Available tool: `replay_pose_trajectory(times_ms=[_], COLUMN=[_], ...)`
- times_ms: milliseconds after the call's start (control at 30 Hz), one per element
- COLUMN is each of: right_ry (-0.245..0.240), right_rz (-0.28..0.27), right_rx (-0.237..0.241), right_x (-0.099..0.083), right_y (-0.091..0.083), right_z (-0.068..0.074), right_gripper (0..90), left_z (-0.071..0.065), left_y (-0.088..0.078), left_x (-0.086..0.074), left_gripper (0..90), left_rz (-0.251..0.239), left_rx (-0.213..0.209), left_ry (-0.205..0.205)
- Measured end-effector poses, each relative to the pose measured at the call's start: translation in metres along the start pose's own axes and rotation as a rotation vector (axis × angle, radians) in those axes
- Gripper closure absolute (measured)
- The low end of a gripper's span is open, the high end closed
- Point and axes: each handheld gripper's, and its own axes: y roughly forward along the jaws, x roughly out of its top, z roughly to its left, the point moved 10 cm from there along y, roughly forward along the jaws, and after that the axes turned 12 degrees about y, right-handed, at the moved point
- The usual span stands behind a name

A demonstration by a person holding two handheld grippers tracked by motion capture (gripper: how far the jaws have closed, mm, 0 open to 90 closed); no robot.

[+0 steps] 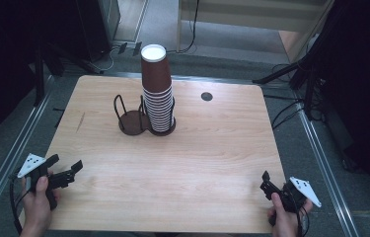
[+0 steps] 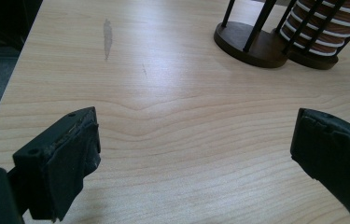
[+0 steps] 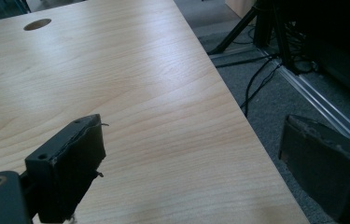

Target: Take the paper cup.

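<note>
Both your left claw and right claw are spread and empty. The cup stack stands in its holder, well ahead of both. Judged light, thin-walled, crushable: grip the top cup's wall gently below the rim.

Light wooden table with rounded corners and a small round hole near the far edge, bearing near its middle a dark two-ring wire holder, the left ring empty, the right ring filled with a tall stack of brown paper cups.
</note>
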Motion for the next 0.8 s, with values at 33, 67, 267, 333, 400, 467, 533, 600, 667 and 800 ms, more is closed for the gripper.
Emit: replay_pose_trajectory(times_ms=[33,67,267,333,400,467,533,600,667,800], right_ry=[0.000,-0.002,-0.009,-0.026,-0.041,-0.053,-0.047,-0.065,-0.083,-0.117], right_rz=[0.000,-0.003,-0.016,-0.021,-0.030,-0.029,-0.032,-0.044,-0.050,-0.064], right_rx=[0.000,0.001,0.001,-0.005,-0.028,-0.032,-0.020,-0.019,-0.007,0.020], right_x=[0.000,0.000,0.001,0.001,0.001,0.001,0.002,0.004,0.007,0.016], right_y=[0.000,0.000,-0.002,-0.002,-0.003,-0.003,-0.004,-0.005,-0.007,-0.015], right_z=[0.000,0.000,0.001,0.001,0.001,0.003,0.007,0.012,0.019,0.039], right_gripper=[7.0,7.0,7.1,7.1,7.3,7.3,7.3,7.3,7.3,7.2], left_z=[0.000,0.000,0.000,0.000,0.000,0.000,0.001,0.000,0.000,0.001], left_y=[0.000,0.000,0.000,0.000,-0.001,-0.001,-0.001,-0.001,-0.001,-0.001], left_x=[0.000,0.000,0.000,0.000,0.000,0.000,0.000,0.000,0.000,0.000], left_gripper=[2.2,2.2,2.2,2.2,2.2,2.2,2.1,2.2,2.2,2.1], left_rz=[0.000,0.002,0.002,-0.001,-0.007,-0.010,-0.009,-0.009,-0.011,-0.010], left_rx=[0.001,0.000,-0.001,0.000,0.000,-0.001,0.004,0.004,0.003,0.005], left_ry=[-0.001,0.000,0.002,0.001,-0.002,-0.009,-0.010,-0.008,-0.005,-0.008])
